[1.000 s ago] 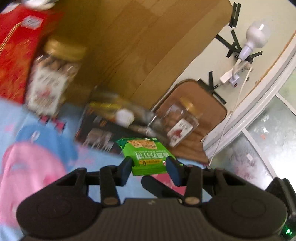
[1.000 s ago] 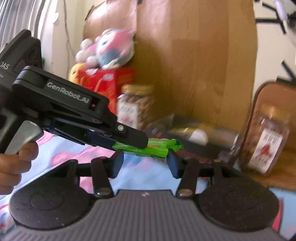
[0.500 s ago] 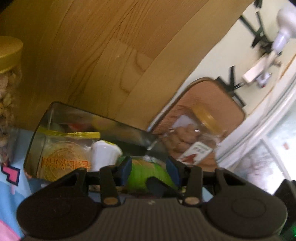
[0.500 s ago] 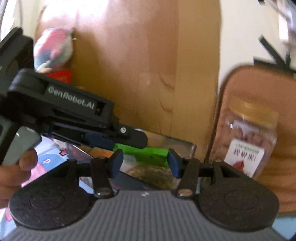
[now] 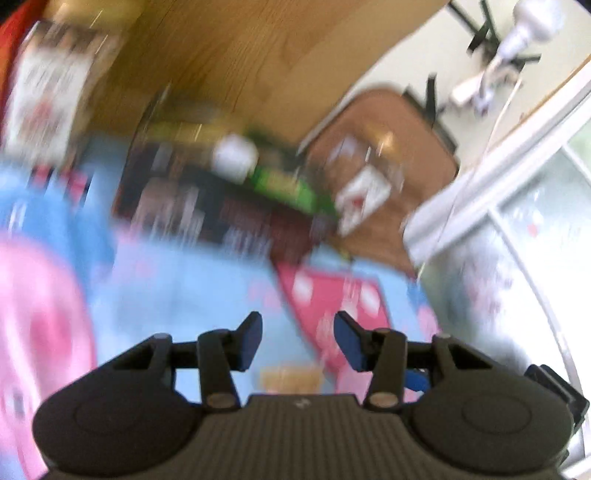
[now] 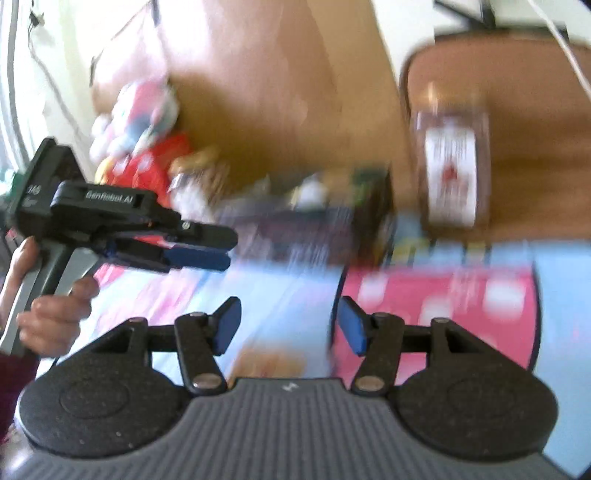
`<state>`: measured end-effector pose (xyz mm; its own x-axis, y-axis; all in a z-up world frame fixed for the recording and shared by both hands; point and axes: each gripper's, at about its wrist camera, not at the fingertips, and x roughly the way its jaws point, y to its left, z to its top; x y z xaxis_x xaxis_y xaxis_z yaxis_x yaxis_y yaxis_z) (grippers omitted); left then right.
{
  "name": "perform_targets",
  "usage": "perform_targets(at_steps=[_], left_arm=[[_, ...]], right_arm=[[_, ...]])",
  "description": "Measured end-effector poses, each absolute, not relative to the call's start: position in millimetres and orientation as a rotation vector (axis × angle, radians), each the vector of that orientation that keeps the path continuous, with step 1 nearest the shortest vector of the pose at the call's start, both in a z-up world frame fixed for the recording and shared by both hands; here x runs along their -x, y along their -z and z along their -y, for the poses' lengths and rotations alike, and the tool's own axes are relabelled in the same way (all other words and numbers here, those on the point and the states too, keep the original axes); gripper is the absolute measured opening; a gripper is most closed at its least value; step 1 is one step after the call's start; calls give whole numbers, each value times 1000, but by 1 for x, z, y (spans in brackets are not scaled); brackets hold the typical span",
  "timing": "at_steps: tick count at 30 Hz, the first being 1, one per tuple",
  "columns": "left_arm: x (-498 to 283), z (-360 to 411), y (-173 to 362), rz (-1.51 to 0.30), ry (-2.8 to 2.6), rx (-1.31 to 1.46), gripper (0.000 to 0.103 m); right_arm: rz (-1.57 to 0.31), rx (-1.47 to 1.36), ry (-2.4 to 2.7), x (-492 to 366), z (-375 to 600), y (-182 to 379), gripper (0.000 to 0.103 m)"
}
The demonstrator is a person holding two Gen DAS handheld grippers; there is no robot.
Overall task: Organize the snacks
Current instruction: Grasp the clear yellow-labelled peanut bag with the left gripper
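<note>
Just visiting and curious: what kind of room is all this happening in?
Probably a home bedroom or child's room: a cartoon-print cover in blue and pink, a plush toy on a red box, and snack jars against a wooden board.

A blue and pink cartoon-print cloth point(image 5: 192, 280) covers the surface. At twelve o'clock stands a wooden board point(image 5: 258, 55); at two o'clock a white lamp point(image 5: 532, 26), taped to the wall. A blurred shape, probably a plush toy point(image 6: 144, 110), sits at ten o'clock.
</note>
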<state>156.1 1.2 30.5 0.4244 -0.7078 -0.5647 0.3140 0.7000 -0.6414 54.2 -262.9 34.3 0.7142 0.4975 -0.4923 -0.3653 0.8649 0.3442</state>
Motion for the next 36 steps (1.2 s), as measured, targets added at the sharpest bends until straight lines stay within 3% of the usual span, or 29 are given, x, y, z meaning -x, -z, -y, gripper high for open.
perform_targets(at_steps=[3, 12, 16, 19, 22, 23, 25, 29, 36], left_arm=[[-133, -1, -13, -974, 669, 474, 46], [-103, 14, -7, -979, 650, 458, 71], [-94, 26, -7, -976, 630, 397, 72], [-86, 30, -7, -941, 612, 364, 68], [-82, 31, -4, -935, 614, 362, 51], [-83, 30, -3, -941, 622, 376, 44], [-83, 29, -1, -943, 618, 390, 40], [-85, 26, -4, -948, 628, 420, 39], [-84, 16, -54, -810, 658, 423, 39]], right_arm=[[-657, -247, -493, -30, 254, -20, 61], [-670, -169, -474, -16, 231, -4, 61], [-658, -98, -463, -17, 218, -2, 61], [-654, -89, -448, -14, 214, -1, 61], [-639, -77, -437, -12, 213, 0, 61], [-636, -78, -439, -11, 213, 0, 56], [-633, -84, -449, -9, 211, 0, 47], [-619, -87, -456, -8, 209, -4, 38], [-493, -77, -467, -10, 208, -39, 37]])
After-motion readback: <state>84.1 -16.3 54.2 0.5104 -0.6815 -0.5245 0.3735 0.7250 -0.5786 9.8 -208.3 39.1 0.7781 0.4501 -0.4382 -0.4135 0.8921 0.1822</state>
